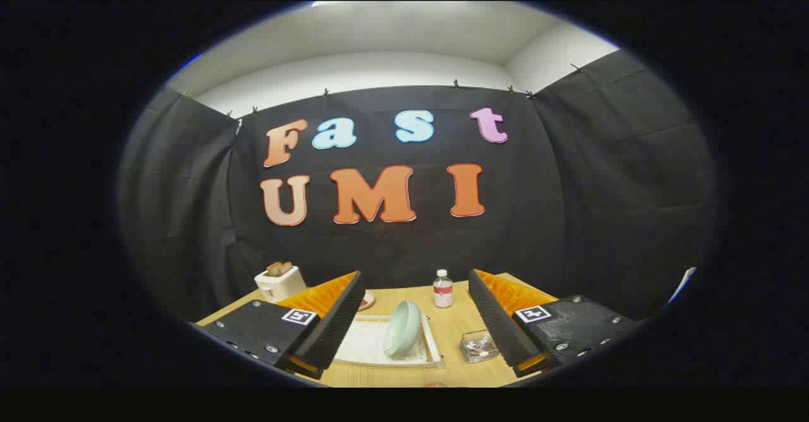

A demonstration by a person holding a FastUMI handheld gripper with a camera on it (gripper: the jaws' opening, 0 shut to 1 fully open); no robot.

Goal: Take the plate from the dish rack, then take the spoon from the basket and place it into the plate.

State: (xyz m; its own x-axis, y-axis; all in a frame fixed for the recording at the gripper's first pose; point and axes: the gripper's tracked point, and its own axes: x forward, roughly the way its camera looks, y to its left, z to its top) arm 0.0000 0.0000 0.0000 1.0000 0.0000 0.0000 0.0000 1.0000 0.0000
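A pale green plate (402, 327) stands on edge in a white dish rack (370, 346) on the wooden table, ahead of and below my gripper (417, 321). The fingers are spread wide apart, with nothing between them. A small clear basket (478, 346) with small items inside sits to the right of the rack, close to the right finger (499, 318). I cannot make out the spoon in it. The left finger (328, 321) hides the rack's left part.
A white toaster (280, 282) with bread in it stands at the table's back left. A small bottle (442, 289) with a red label stands at the back, between the fingers. A plate's rim (366, 300) peeks out beside the left finger.
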